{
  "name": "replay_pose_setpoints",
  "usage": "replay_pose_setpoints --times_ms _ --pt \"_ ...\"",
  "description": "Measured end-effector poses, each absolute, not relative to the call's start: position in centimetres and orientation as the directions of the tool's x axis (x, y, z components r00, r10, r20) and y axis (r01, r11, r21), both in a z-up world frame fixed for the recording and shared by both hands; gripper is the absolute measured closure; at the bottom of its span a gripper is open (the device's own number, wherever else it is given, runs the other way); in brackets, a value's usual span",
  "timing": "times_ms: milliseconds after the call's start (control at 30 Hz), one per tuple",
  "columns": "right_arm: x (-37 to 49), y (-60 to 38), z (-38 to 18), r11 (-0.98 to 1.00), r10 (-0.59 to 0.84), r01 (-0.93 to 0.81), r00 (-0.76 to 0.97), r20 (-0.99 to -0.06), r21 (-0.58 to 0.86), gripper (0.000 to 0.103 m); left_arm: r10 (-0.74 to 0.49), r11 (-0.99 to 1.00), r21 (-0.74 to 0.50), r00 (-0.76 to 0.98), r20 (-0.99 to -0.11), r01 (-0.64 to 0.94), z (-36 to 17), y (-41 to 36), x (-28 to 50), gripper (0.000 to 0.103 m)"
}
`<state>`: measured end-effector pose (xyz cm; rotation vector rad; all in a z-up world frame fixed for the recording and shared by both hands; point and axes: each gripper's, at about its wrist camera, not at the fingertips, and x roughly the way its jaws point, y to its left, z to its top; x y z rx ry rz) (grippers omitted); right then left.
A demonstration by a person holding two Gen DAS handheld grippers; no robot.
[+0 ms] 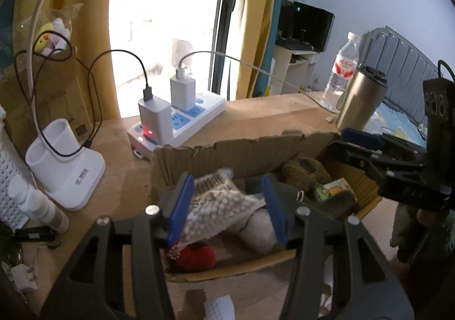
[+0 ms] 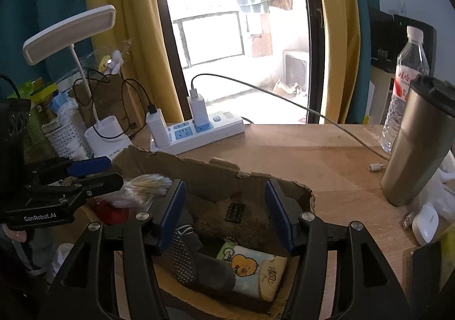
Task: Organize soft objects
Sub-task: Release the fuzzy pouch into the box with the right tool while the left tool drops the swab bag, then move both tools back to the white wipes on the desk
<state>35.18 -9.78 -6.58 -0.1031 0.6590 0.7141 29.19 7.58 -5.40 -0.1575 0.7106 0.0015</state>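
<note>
An open cardboard box (image 1: 227,155) stands on the wooden desk. My left gripper (image 1: 227,206) hovers over its left part, shut on a clear bag of cotton swabs (image 1: 219,200) that sits tilted between the blue pads. Under it lie a red plush (image 1: 196,257) and a beige plush (image 1: 258,229). My right gripper (image 2: 226,212) is open above the box (image 2: 199,175), nothing between its pads. Below it are a brown plush (image 2: 227,217), a grey dotted sock (image 2: 204,266) and a tissue pack with a chick (image 2: 253,268). The left gripper (image 2: 115,172) shows at the left of the right wrist view, the right gripper (image 1: 345,140) at the right of the left wrist view.
Behind the box lies a white power strip (image 1: 182,118) with two chargers and trailing cables. A white lamp base (image 1: 65,166) and a perforated basket stand to the left. A steel thermos (image 2: 418,149), a water bottle (image 2: 403,86) and a white case (image 2: 426,223) stand to the right.
</note>
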Motion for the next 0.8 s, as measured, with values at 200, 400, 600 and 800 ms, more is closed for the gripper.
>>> replay_pose_setpoints --times_ms 200,400,600,800 --pt "33.7 -9.6 -5.3 0.754 0.58 -0.647 0.575 -0.577 0.114 0.042 -0.051 0.987 -0.148 0.774 -0.632 -0.055 -4.4 7.7 27.7 0.051" --pt "31.8 -10.0 -4.0 0.753 0.58 -0.651 0.591 -0.561 0.093 0.042 -0.053 0.987 -0.152 0.797 -0.602 -0.05 -3.0 7.5 25.6 0.051" --pt "29.6 -10.5 -2.9 0.754 0.579 -0.653 0.607 -0.544 0.075 0.042 -0.052 0.987 -0.153 0.814 -0.578 -0.046 -2.1 7.2 23.6 0.051" --pt "27.4 -10.6 -2.2 0.749 0.582 -0.66 0.612 -0.535 0.059 0.042 -0.053 0.986 -0.158 0.825 -0.562 -0.044 -1.7 6.9 21.5 0.05"
